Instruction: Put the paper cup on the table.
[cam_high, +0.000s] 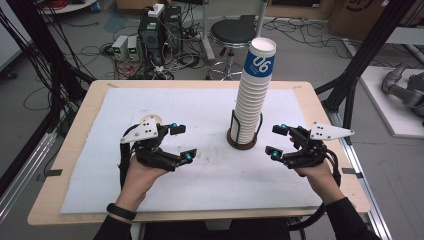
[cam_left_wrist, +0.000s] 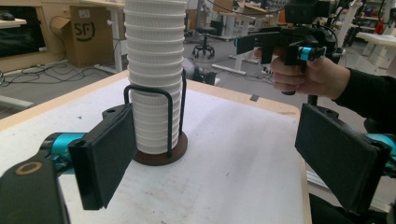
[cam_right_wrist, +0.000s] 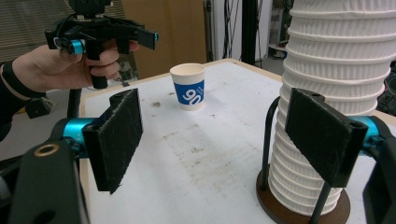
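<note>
High view, cup stack (cam_high: 252, 100) top marked "06", both grippers (cam_high: 180, 142) (cam_high: 278, 141) jaws apart, empty

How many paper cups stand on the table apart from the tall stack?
1. The single cup stands upright near the left tool, away from the stack. Part of it is hidden in the high view.

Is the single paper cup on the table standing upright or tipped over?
Upright: the single paper cup stands on its base on the table, open rim up.
</note>
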